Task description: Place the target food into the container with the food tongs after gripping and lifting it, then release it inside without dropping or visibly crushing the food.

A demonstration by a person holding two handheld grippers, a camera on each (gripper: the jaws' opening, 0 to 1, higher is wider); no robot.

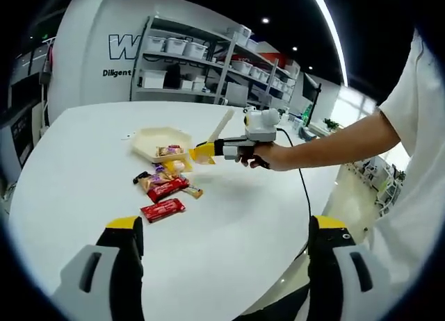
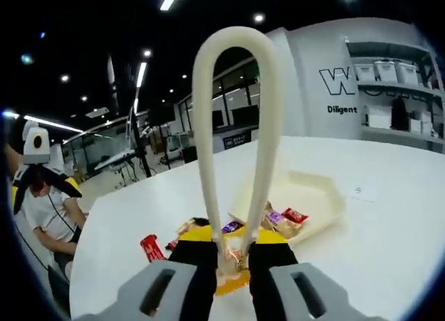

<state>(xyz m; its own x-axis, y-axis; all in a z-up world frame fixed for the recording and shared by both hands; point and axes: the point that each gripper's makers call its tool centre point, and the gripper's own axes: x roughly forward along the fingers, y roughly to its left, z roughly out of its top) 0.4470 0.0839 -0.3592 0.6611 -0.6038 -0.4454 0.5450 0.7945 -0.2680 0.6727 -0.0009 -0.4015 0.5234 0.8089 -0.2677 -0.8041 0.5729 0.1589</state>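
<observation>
My right gripper is shut on cream food tongs, whose looped end rises away from the camera. The tong arms are squeezed together between the jaws; something small and pale sits at their ends, too unclear to name. In the left gripper view a hand holds that right gripper with the tongs just right of the cream container. A few packets lie in the container. Loose snacks lie on the table, among them a red packet that also appears beside the right gripper's jaws. My left gripper is open and holds nothing.
The round white table has a near edge at the lower right. A person's arm and white shirt stand to the right. Shelves with bins line the back wall. A cable trails from the right gripper.
</observation>
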